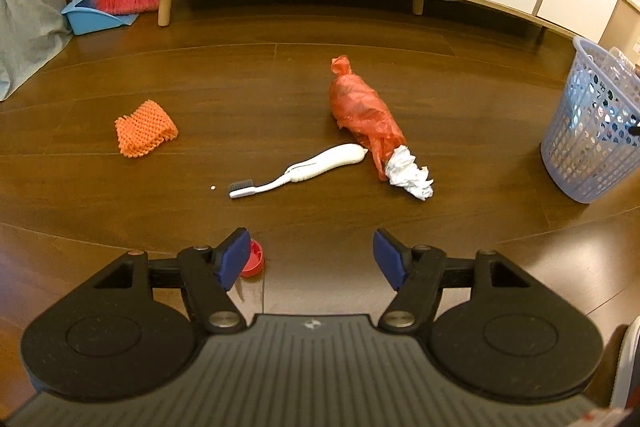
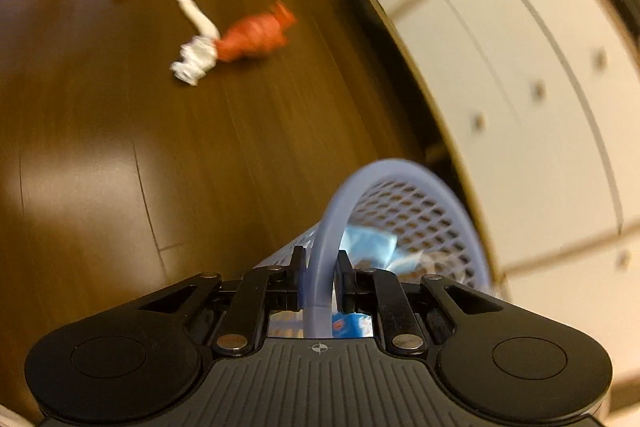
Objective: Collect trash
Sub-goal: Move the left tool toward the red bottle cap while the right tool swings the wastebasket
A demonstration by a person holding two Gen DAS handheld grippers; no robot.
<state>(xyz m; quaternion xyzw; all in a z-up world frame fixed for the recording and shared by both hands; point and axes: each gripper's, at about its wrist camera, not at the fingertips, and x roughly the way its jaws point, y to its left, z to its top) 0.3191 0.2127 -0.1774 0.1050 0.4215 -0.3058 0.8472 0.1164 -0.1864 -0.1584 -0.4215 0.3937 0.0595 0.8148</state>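
The left gripper (image 1: 310, 259) hangs wide apart above the wooden floor (image 1: 248, 99) — a red cap (image 1: 253, 259) by its left finger. Ahead lie a toothbrush (image 1: 298, 171), a red bag (image 1: 366, 117) touching crumpled paper (image 1: 412, 175), and an orange sponge (image 1: 145, 128); a blue basket (image 1: 592, 131) stands right.

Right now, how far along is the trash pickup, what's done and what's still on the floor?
Some trash already sits in the blue basket. The right gripper is shut on its rim; the left gripper is open and empty. Left on the floor: the red bottle cap, toothbrush, red plastic bag with crumpled paper, and orange mesh sponge.
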